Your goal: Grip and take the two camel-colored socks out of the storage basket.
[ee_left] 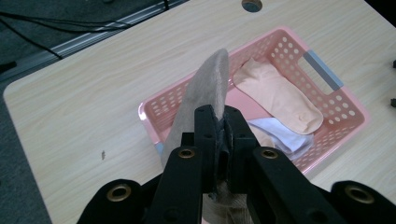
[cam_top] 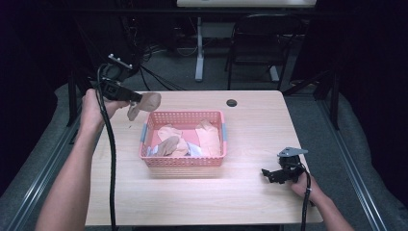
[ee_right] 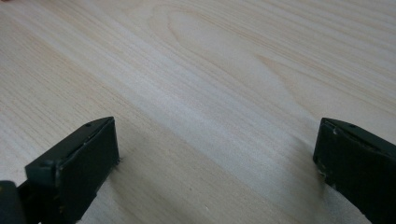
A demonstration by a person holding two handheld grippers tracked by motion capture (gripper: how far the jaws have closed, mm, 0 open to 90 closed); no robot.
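High view: the left hand is raised at the tabletop's far left corner, and its left hand-held gripper is clamped on a tan sock that hangs in the air just beyond the far left corner of the pink basket. The sock is limp, greyish tan, folded over the jaws. More socks, peach and white, lie in the basket. The right hand-held gripper rests low on the tabletop near the right front, jaws spread wide apart.
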